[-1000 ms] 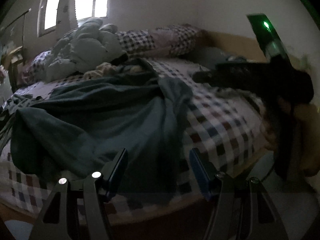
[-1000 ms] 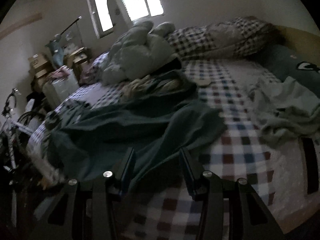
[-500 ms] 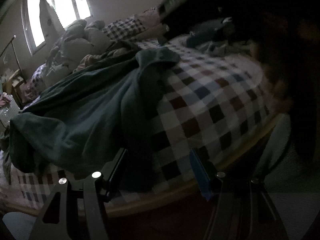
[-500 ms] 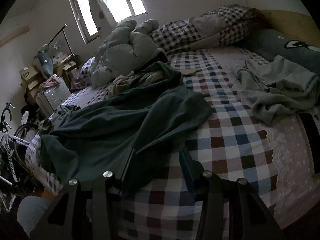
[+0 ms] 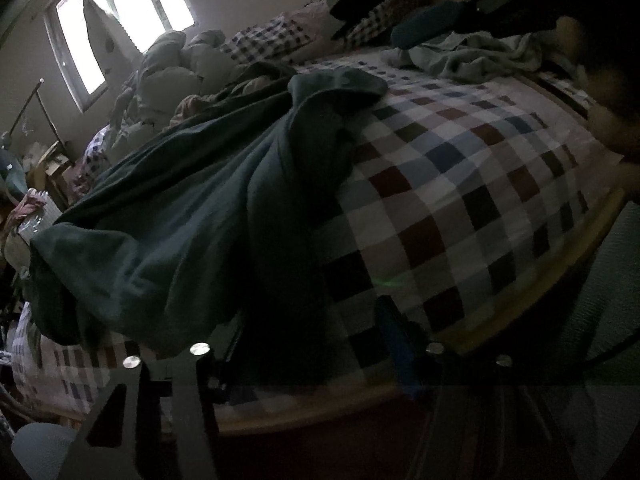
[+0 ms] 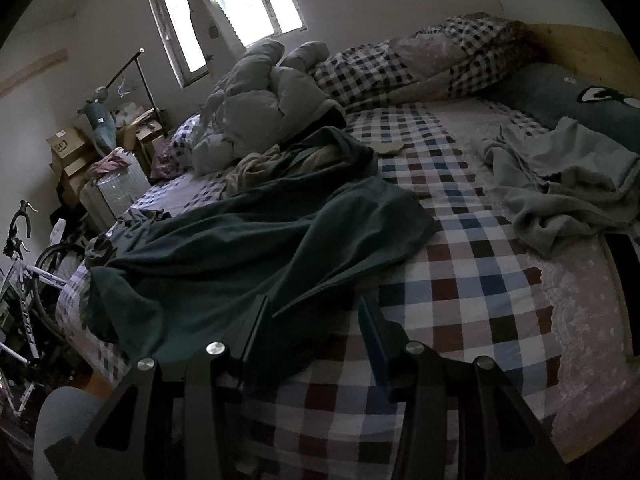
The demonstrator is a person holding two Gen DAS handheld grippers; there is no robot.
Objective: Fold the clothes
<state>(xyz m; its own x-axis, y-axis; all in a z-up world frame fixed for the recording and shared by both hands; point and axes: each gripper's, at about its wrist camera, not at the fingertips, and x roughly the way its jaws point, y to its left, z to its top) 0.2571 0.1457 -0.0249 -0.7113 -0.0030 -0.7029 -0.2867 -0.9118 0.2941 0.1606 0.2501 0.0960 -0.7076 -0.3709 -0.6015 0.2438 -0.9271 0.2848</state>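
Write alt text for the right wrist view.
A crumpled dark green garment lies across a checkered bed, its near edge between the fingers of the right claw. A grey garment lies bunched at right; a bicycle stands at left.

We hold our left tongs (image 5: 316, 332) tilted downward, jaws closing with dark cloth lying between them, though the dim view hides whether the pads press it yet. Our right tongs (image 6: 314, 320) also point downward, jaws standing apart and steady, a fold of the same cloth reaching between them without being pinched.
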